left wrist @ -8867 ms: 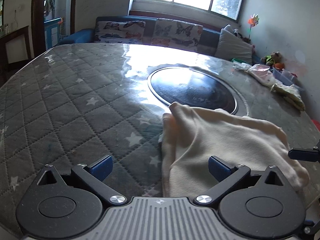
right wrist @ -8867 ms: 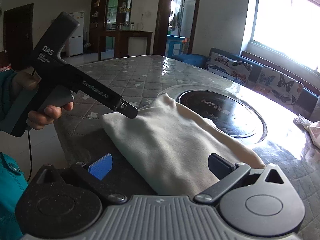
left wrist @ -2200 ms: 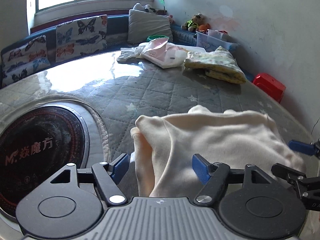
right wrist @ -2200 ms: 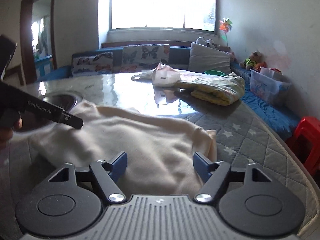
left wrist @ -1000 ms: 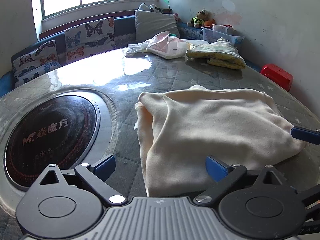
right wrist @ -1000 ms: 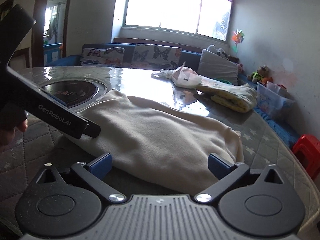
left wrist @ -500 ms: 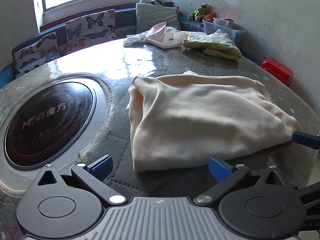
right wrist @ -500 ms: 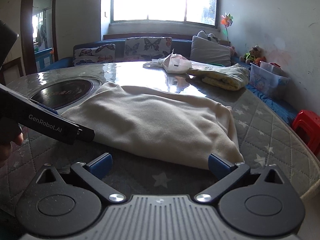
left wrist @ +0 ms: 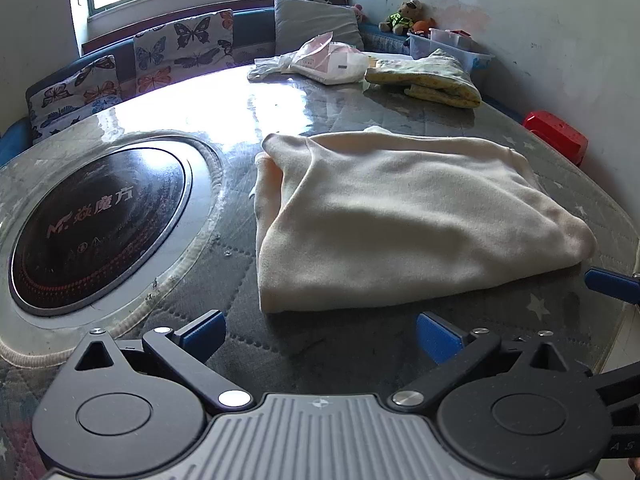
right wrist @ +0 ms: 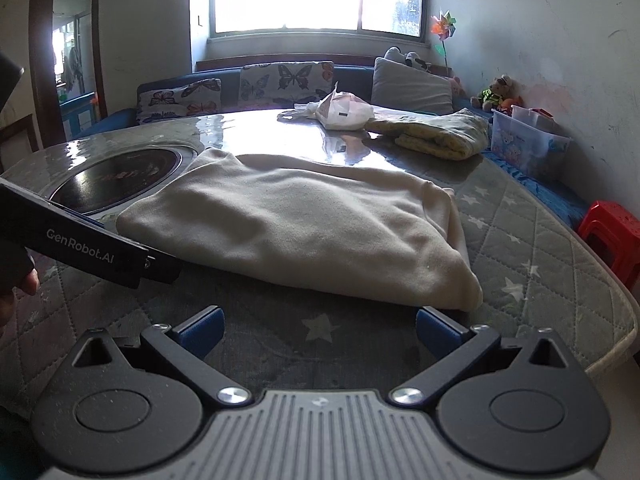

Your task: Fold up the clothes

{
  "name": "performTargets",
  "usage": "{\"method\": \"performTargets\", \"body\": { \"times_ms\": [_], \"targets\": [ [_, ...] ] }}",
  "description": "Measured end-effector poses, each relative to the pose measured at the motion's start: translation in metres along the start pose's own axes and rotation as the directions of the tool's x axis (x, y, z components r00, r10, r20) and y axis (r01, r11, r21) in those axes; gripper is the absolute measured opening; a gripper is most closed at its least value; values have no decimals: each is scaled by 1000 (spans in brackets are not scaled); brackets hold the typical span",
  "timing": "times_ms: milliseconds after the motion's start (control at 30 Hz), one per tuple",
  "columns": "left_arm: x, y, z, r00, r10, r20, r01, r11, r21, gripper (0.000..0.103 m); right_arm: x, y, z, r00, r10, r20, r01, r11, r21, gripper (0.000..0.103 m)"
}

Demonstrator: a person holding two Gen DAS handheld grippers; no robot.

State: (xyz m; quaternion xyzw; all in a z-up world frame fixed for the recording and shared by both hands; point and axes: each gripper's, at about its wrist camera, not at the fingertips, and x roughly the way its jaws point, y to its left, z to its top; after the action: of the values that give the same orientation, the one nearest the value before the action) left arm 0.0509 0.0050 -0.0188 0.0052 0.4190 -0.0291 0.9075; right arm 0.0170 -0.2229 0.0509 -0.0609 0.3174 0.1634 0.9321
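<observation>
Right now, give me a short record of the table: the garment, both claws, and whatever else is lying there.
garment: cream top, folded, lying flat on the quilted table
left claw: open, empty, short of the garment's near edge
right claw: open, empty, near the garment's corner
other items: folded yellow cloth, white bag at far edge
table inset: round black cooktop

A cream garment [left wrist: 404, 216] lies folded into a rough rectangle on the quilted, star-patterned table [left wrist: 304, 356], just beyond the left gripper [left wrist: 320, 330], whose blue-tipped jaws stand wide apart and hold nothing. A round black glass plate [left wrist: 100, 224] is set into the table left of the garment. At the far edge lie a white plastic bag [left wrist: 332, 62] and a folded yellow cloth [left wrist: 432, 78]. A blue fingertip of the right gripper [left wrist: 610, 284] shows at the right edge, near the garment's corner.
</observation>
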Motion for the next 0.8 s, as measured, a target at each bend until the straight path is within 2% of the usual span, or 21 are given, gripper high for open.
{"method": "performTargets", "body": {
  "times_ms": [800],
  "targets": [
    [-6,-6,-7,999,9,-38,-10,1000,-16,103,-7,-8,-5,998,-26,-51,29,998,52,103]
  ]
}}
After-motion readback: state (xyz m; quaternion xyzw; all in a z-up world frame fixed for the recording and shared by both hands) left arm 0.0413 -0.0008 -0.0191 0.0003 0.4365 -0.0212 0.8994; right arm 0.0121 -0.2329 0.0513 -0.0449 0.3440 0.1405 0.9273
